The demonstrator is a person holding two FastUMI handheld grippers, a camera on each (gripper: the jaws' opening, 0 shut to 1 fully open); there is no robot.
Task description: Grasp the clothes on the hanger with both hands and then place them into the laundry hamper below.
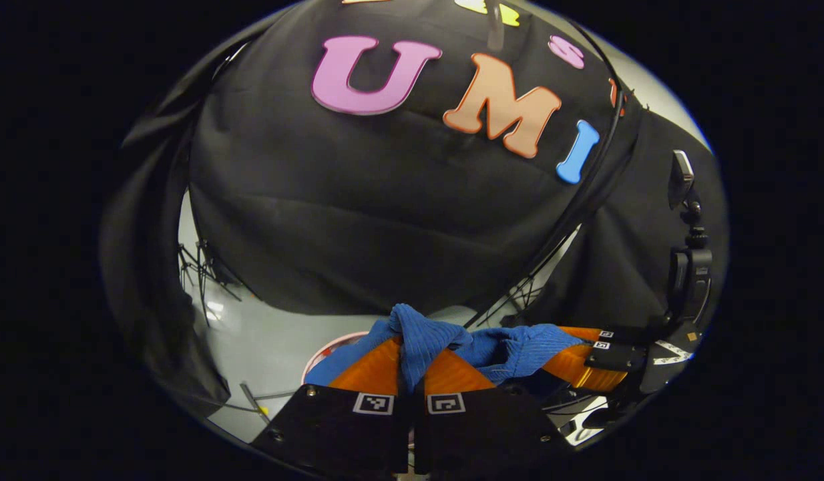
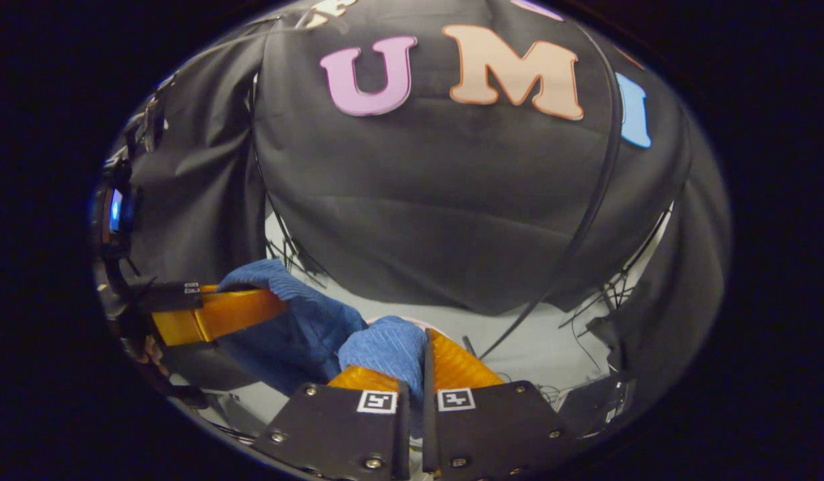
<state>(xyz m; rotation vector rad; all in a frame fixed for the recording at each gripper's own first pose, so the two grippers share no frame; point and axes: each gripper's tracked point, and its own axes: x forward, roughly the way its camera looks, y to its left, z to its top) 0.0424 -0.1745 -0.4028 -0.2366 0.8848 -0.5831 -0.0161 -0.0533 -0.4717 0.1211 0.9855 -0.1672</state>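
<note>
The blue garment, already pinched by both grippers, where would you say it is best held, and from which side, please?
Keep to its upper edge. The blue garment bunches into ridges there, the left gripper and right gripper each pinching one ridge from the person's side, while the rest sags between them.

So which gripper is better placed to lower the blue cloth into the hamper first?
Left, probably. Both grippers are shut on the blue cloth, but beyond the left gripper a pinkish hamper rim shows just below its fingers. The right gripper has only a sliver of it ahead.
</note>
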